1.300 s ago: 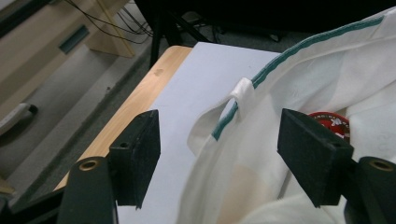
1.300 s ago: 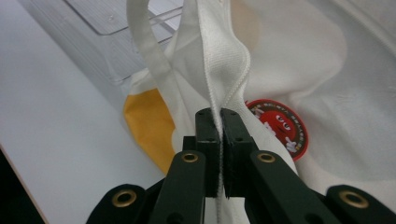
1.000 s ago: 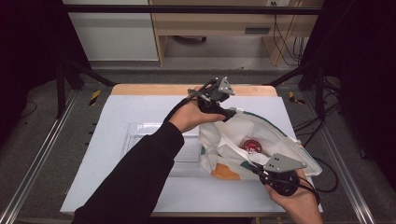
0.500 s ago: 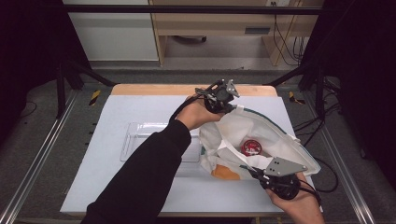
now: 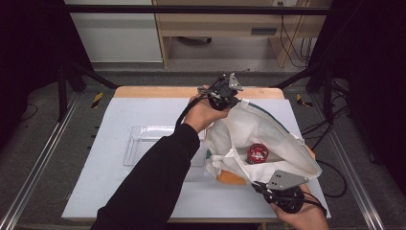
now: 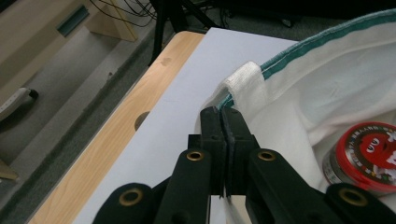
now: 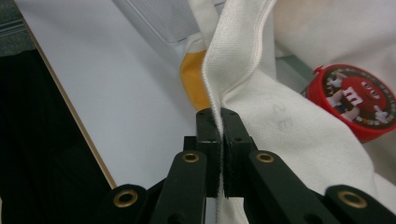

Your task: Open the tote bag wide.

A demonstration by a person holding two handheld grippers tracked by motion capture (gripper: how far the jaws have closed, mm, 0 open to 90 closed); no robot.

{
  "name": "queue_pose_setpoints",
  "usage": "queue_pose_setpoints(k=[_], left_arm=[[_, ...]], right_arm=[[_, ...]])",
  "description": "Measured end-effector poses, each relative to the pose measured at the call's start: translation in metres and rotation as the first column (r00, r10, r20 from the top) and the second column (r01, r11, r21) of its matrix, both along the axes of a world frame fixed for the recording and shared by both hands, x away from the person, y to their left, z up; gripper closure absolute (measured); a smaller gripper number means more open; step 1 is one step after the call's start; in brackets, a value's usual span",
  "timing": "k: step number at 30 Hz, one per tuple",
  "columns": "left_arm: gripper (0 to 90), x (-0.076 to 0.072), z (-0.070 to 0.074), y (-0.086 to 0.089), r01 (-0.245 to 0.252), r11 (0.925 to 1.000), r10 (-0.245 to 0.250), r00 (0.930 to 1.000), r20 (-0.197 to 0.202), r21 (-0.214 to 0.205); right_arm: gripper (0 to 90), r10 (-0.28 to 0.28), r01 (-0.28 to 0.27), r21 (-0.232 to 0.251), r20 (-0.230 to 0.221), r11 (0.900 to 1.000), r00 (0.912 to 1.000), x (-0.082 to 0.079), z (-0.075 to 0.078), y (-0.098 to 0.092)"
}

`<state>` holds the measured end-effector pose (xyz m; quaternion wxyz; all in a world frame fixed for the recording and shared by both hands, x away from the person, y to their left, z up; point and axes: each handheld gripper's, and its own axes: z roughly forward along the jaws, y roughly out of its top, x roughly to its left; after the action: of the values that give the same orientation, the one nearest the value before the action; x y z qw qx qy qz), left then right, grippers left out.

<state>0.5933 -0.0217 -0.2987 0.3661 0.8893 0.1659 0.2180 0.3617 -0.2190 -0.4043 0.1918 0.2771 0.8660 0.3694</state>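
the white cloth bag (image 5: 261, 139) sits on the right half of the table (image 5: 143, 115), its mouth pulled open between the two grippers. the left gripper (image 6: 225, 122) has just been closing and now its jaws are pinched tight on the green-trimmed rim at the far edge, right beside the sewn handle loop (image 6: 245, 79). the right gripper (image 7: 219, 122) is clamped just as tight on the near hem, cloth squeezed flat between the jaws. to do this well, i'd say keep both pinches firm and draw the hands apart evenly, or the rim slips out and the mouth sags shut. inside the bag, a red-lidded tin (image 5: 257, 153) lies on its side, in plain sight through the opening. something orange (image 5: 230, 176) peeks out at the bag's near edge; whether it's inside or under it, i can't tell. to the left, partly behind the sleeve (image 5: 153, 182), a clear plastic tray (image 5: 143, 136) looks empty.
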Motion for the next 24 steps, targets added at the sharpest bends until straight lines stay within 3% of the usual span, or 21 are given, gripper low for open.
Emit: queue_pose_setpoints(k=[5, 10, 24], left_arm=[[89.0, 0.002, 0.002, 0.002, -0.024, 0.9992, 0.025, 0.9995, 0.021, -0.031], [89.0, 0.004, -0.001, 0.002, -0.032, 0.9989, 0.033, 0.9992, 0.022, -0.034], [89.0, 0.013, -0.021, -0.003, -0.043, 0.9987, 0.043, 0.999, -0.01, -0.026]], right_arm=[[88.6, 0.016, -0.016, -0.003, -0.022, 0.9999, 0.9996, -0.004, -0.009, 0.001], [88.6, 0.014, -0.013, 0.008, -0.037, 0.9999, 0.9992, -0.003, -0.016, 0.001], [88.5, 0.004, -0.003, 0.015, -0.063, 0.9999, 0.998, -0.003, -0.034, 0.004]])
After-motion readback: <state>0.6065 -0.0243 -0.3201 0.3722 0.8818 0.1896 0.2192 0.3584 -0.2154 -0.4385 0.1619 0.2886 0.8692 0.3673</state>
